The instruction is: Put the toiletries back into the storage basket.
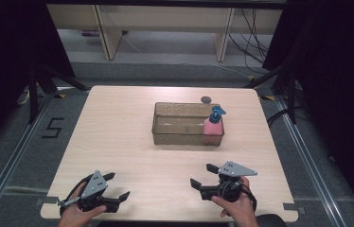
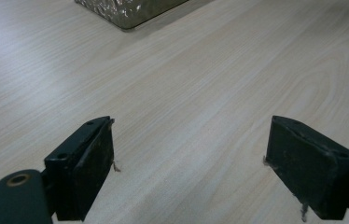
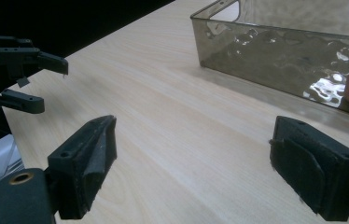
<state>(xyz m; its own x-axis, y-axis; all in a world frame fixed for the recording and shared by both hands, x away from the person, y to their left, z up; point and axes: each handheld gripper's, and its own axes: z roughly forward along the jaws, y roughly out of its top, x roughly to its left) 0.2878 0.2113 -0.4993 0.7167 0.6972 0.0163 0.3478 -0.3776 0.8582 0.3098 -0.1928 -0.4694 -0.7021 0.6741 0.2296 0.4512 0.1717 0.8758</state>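
My left gripper (image 1: pixel 117 186) rests near the table's (image 1: pixel 118 127) front edge, jaws spread and empty. My right gripper (image 1: pixel 201 176) is also spread. Behind it the bin (image 1: pixel 165 128) lies with its long axis sideways; a pink bottle (image 1: pixel 212 126) stands upright at its right end.

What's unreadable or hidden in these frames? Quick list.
- Small dark round object behind the bin, high view: too small to identify.
- Pink bottle, right gripper view: cut off by the right edge.
- Bottle's lower part, high view: blurred through the bin's tinted wall.
- Bin, left gripper view: just a corner, cut by the top edge.
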